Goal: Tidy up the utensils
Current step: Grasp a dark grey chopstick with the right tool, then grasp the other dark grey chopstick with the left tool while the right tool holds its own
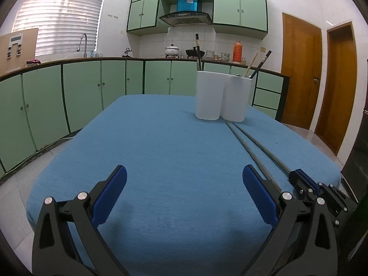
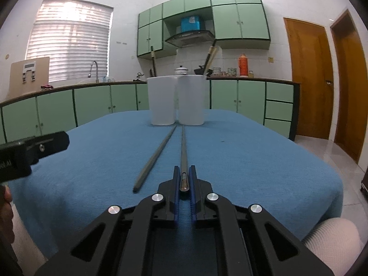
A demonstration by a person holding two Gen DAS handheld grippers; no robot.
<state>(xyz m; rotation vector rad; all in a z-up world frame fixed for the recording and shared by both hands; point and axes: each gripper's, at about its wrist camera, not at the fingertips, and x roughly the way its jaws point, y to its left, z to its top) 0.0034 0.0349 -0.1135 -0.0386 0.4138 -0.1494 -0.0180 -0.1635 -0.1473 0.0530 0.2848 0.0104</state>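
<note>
In the right wrist view, the right gripper (image 2: 184, 184) is seen at lower centre, its blue-padded jaws closed on the near end of a dark chopstick (image 2: 183, 147). This chopstick lies along the blue tablecloth (image 2: 253, 161) and runs up the frame toward two white holders (image 2: 177, 100), which stand side by side at centre frame. A second chopstick (image 2: 156, 156) is laid just to the left of the held one, free of the gripper and angled slightly, its far tip near the holders. More utensil handles are seen rising from the holders.

In the left wrist view, the left gripper (image 1: 184, 191) is held wide open over bare cloth in the lower part of the frame, nothing between its pads. The two chopsticks are seen at right, and the right gripper at the lower right edge.
</note>
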